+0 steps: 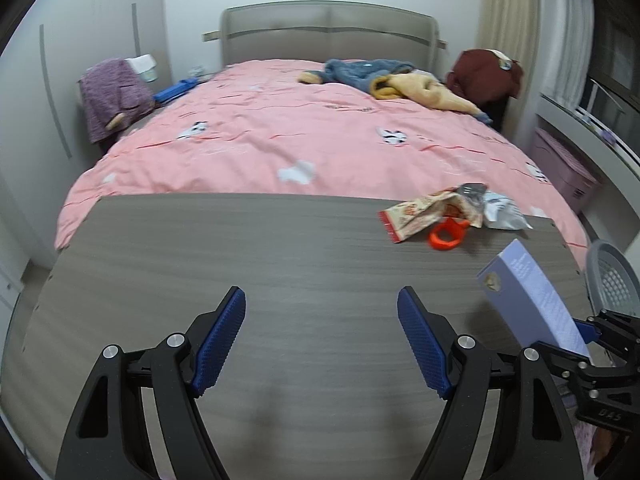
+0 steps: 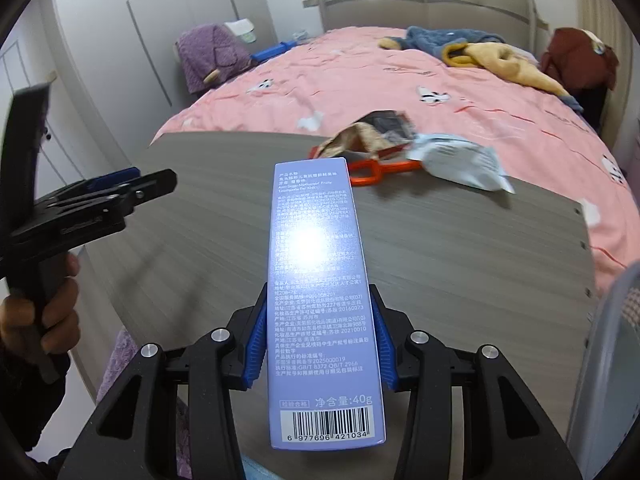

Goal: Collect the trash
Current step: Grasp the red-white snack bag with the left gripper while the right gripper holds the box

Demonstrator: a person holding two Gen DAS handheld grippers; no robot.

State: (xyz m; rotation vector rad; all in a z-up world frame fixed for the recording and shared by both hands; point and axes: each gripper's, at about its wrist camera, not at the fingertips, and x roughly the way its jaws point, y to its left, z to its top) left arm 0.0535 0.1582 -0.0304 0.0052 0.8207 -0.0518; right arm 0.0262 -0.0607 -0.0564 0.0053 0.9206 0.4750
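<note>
I have the toothpaste box (image 2: 326, 300) pinched across its narrow sides in my right gripper (image 2: 320, 334), the blue pads closed on it a little below its middle, so it sticks out long-ways ahead of me with the barcode end nearest the camera — held clear above the bench (image 2: 460, 248) rather than resting on it. I judge I'm carrying it towards the grey mesh bin (image 1: 612, 280) that stands just off the bench's right edge, which would explain why the box is tilted that way in the left view. My left gripper (image 1: 322, 344) hangs wide open and empty over bare bench, free for the next piece. The rest of the trash waits at the far edge: a snack wrapper (image 1: 424, 212), a white crumpled packet (image 1: 502, 210) and an orange plastic ring-handled piece (image 1: 446, 236) partly under the wrapper — what it is exactly I cannot say. Behind lies the bed under a pink duvet (image 1: 248, 132). The bin is cut off at the frame in both views, so its mouth and contents are hidden, and glare washes out the middle of the box's print.
</note>
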